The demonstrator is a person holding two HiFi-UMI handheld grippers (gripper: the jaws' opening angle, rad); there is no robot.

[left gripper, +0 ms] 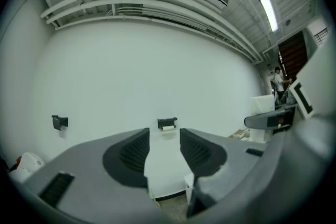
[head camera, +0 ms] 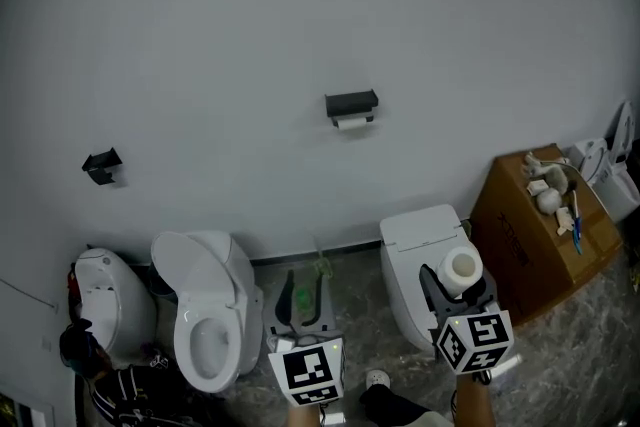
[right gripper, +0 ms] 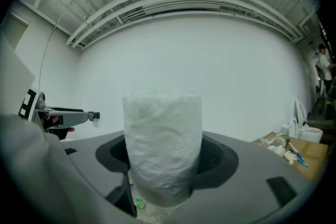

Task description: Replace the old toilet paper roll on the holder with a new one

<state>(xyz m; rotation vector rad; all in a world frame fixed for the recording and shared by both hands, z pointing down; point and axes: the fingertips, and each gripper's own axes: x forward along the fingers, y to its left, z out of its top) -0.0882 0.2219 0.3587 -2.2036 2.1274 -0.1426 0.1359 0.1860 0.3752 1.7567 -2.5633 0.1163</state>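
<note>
Holding 1 new roll (right gripper: 163,134), R claw (right gripper: 164,162) | L claw (left gripper: 164,152) empty | 1 loaded holder (head camera: 351,103)

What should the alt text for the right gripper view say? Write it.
The right gripper clamps an upright white toilet paper roll between its jaws, facing a plain white wall. A cardboard box sits at lower right.

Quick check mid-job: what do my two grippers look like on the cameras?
Both match: the left gripper and right gripper have broad, smooth grey bodies, and their fingers have dark ribbed inner faces. Each carries a white cube printed with black square markers. No cables show.
</note>
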